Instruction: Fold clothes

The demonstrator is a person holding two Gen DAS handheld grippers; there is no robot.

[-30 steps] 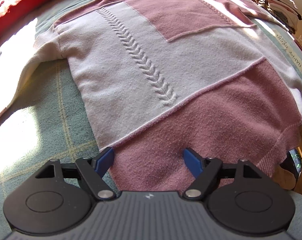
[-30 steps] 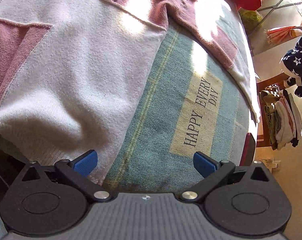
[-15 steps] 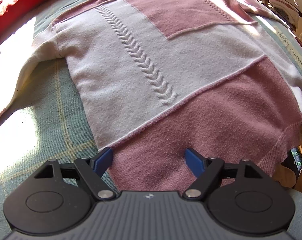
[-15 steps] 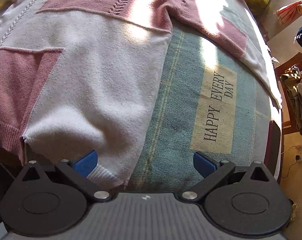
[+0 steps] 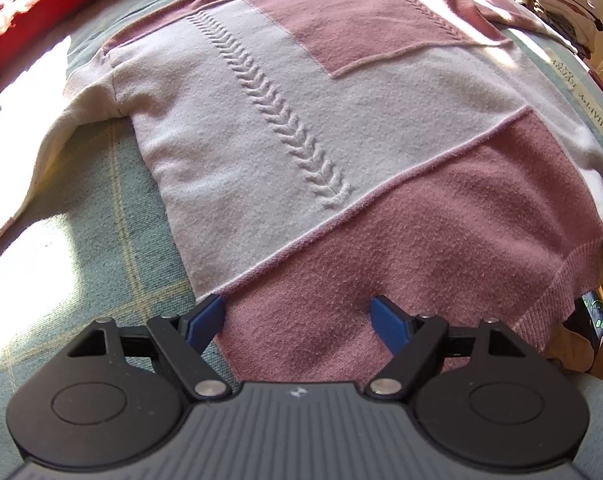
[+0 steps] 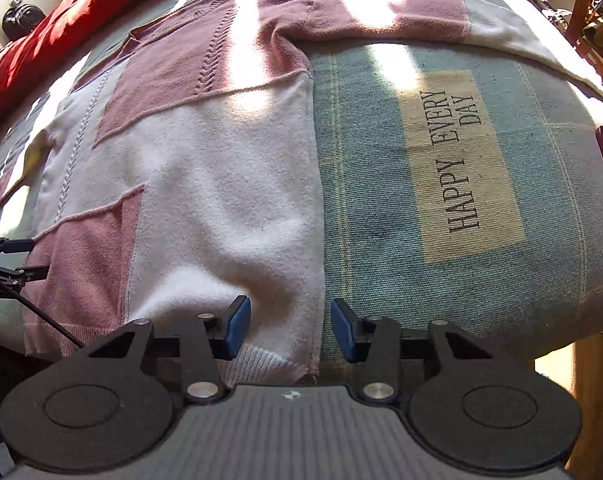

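Sweater (image 5: pixel 261 128), pink & white colour-block knit w/ raised herringbone ribs down the front, lies spread flat, face up, on the bed. Sleeves out to both sides. Ribbed hem at near edge, slightly over the bed's edge; sun stripes across it.
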